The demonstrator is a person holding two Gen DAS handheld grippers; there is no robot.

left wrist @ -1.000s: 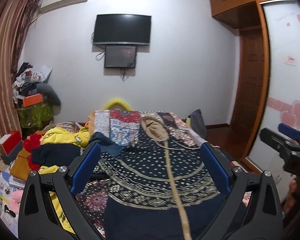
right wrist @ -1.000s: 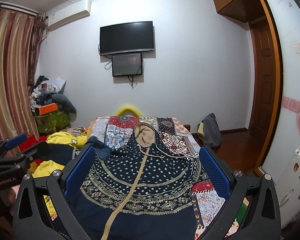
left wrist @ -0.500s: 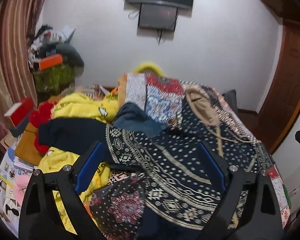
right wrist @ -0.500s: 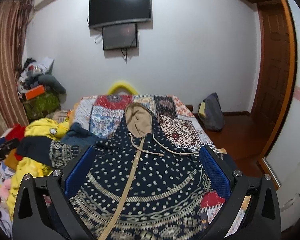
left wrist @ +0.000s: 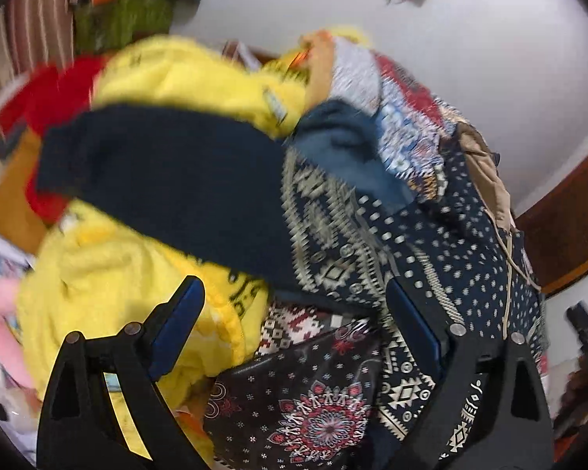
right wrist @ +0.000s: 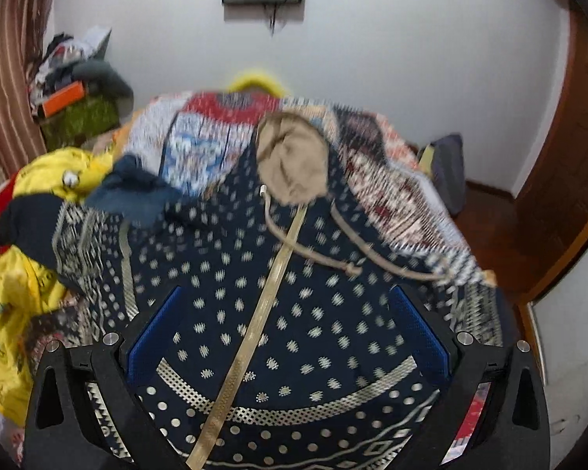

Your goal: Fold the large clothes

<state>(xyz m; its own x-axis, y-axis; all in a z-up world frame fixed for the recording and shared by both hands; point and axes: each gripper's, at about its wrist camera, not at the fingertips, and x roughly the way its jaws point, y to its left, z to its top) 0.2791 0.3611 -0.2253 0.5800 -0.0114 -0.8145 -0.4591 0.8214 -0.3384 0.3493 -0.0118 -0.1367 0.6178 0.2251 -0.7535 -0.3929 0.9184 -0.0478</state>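
The navy patterned hoodie (right wrist: 294, 293) lies flat on the bed, zipper running lower-centre to upper-centre. Its sleeve (left wrist: 168, 180) stretches left, ahead of the left gripper (left wrist: 294, 325); the right gripper (right wrist: 290, 329) is over the chest. Both jaws spread, empty.

Soft matt patterned cloth hoodie (right wrist: 278, 313), fleecy yellow garment (left wrist: 109, 274), glossy wooden door frame (right wrist: 568, 211).

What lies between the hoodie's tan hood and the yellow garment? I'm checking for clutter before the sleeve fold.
In the right wrist view, a crumpled blue cloth lies between the hood and the yellow garment, on the hoodie's sleeve side.
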